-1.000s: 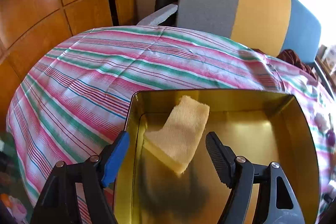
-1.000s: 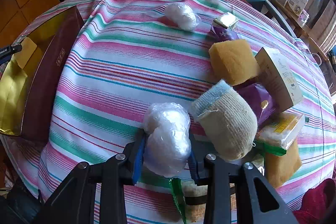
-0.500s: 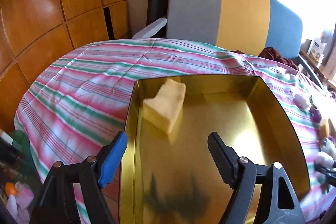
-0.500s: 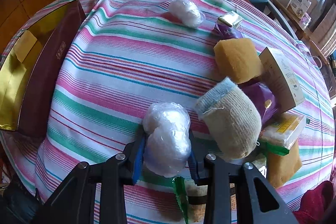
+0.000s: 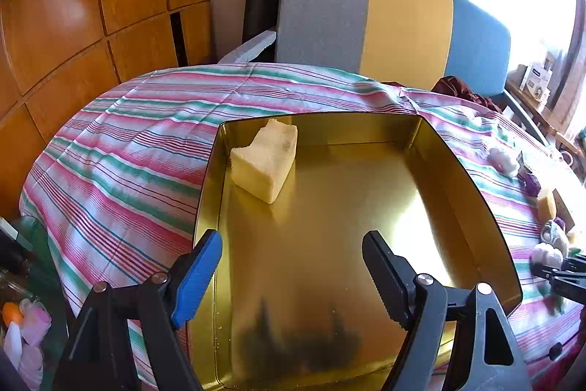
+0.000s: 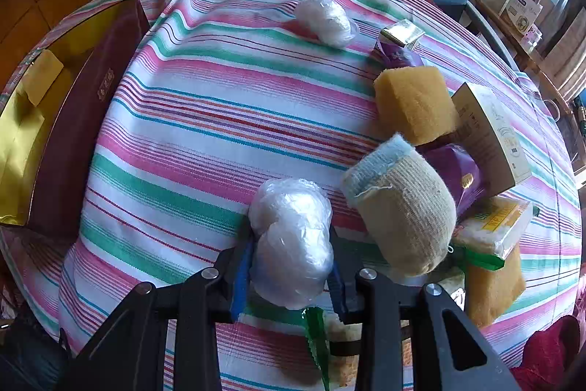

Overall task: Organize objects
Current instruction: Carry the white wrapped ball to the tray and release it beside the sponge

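The right gripper (image 6: 291,272) has its fingers (image 6: 241,275) clamped on a white plastic-wrapped bundle (image 6: 291,240), low in the centre of the right wrist view. The bundle looks soft and crinkly, bulging above the fingers, and appears to rest on the striped tablecloth (image 6: 219,120) covering the tabletop.

Just to its right lies a knitted beige pouch with a blue cuff (image 6: 399,211), near the bundle, though whether they touch is unclear. Beyond it sit a brown sponge (image 6: 414,103), a purple packet (image 6: 454,173) and a tan carton (image 6: 489,134), crowded together. A second wrapped bundle (image 6: 324,21) lies well apart near the top of the frame.

At the far left edge stands the gold tin box (image 6: 16,149), its dark red outer wall facing the gripper.

In the left wrist view, the left gripper (image 5: 293,275) hovers over that tin (image 5: 457,171) with its fingers spread wide and nothing between them; they have just been opening. A yellow sponge (image 5: 265,163) sits inside the tin's upper left corner.

The likely step is carrying the held bundle across to the tin. To do it well, lift straight up first so the neighbouring pouch is not dragged, keep the squeeze steady on the slippery wrap, clear the tin's wall, and release over the bare floor away from the sponge.
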`<state>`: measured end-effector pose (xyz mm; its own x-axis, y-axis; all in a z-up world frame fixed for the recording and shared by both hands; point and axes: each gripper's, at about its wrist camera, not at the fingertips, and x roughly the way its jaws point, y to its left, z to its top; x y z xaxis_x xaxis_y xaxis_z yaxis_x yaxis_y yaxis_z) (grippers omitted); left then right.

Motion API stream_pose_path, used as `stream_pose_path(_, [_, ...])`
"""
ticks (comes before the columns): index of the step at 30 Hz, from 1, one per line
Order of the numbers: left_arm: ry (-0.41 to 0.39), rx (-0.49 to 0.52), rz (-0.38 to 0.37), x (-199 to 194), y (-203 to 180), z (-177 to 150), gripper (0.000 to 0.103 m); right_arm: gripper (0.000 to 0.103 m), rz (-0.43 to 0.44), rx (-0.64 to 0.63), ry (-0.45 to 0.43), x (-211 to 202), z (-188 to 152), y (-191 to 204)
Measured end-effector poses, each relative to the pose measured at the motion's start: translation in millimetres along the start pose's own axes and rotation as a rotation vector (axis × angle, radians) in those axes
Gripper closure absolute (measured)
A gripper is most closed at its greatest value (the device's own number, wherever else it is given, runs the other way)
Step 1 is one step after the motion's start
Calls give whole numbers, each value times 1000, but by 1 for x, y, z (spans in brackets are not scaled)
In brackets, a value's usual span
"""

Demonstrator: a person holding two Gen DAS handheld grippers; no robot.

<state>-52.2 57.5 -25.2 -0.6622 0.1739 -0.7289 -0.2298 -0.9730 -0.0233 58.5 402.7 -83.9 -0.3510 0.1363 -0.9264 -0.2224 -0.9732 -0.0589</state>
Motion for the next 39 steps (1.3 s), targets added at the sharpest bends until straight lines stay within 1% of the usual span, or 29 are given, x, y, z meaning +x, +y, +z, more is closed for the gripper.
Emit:
stream_pose_path(5, [-2,-1,-13,-4,1,-2,23,68,-6,1,0,0,-1,0])
stream_pose_path(10, [-13,-3,-17,-9,4,-1,23,68,13,25,8,-1,1,-6])
stream_pose_path(12, [-15,-11,-24,-11,8,0,23,68,41,43,-13,-12,3,-4])
stream_pose_path(16, [-13,-32,-32,-11,16,0,23,68,119,40,-88,-42,19,12])
stream_pose_path(21, [-11,-76,-46,-13,32,-4,23,68,204,-46,-151,-72,38,67])
stream_pose_path(26, [-11,-126,-14,-16,57,-8,23,68,302,-141,-151,-80,49,124])
stream_pose_path(31, [-12,-188,29,-19,87,-12,23,68,404,-223,-112,-73,64,185])
stream_pose_path(34, [-10,-221,43,-20,104,-15,23,68,436,-251,-65,-56,80,222])
stream_pose_path(39, [-4,-261,55,-19,122,-20,23,66,519,-191,28,-20,104,269])
